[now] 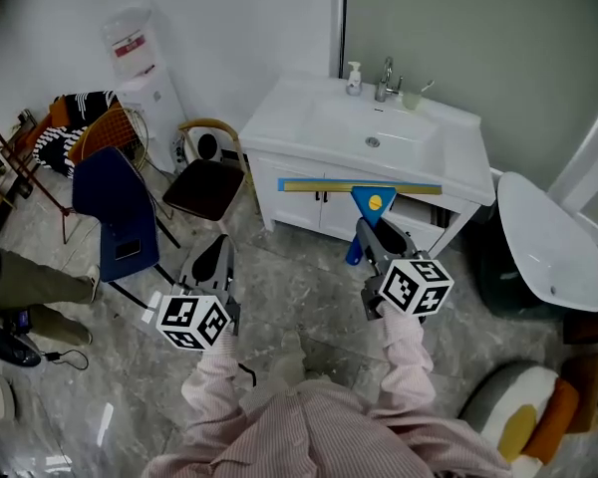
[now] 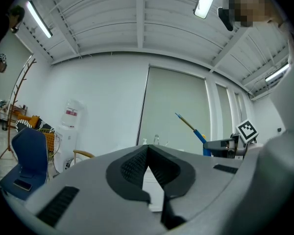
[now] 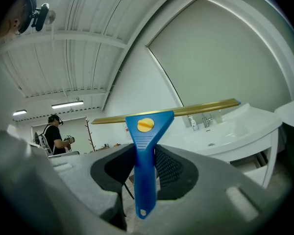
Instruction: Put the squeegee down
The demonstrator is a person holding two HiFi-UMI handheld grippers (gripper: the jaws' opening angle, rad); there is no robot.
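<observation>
The squeegee [image 1: 373, 199] has a blue handle and a long brass-coloured blade. It stands in the air in front of the white vanity, blade level and uppermost. My right gripper [image 1: 371, 233] is shut on its handle; in the right gripper view the squeegee [image 3: 146, 146] rises upright between the dark pads [image 3: 170, 169]. My left gripper [image 1: 217, 259] hangs lower left over the floor. In the left gripper view its fingertips [image 2: 148, 149] meet with nothing between them. That view also catches the squeegee [image 2: 201, 135] at the right.
The white vanity [image 1: 309, 118] carries a sink, a faucet [image 1: 386, 80] and a soap bottle [image 1: 354, 78]. A brown chair [image 1: 207, 183], a blue chair [image 1: 116, 203] and a water dispenser [image 1: 140, 68] stand left. A white bowl-shaped fixture [image 1: 543, 239] is right. A person [image 3: 54, 133] stands far off.
</observation>
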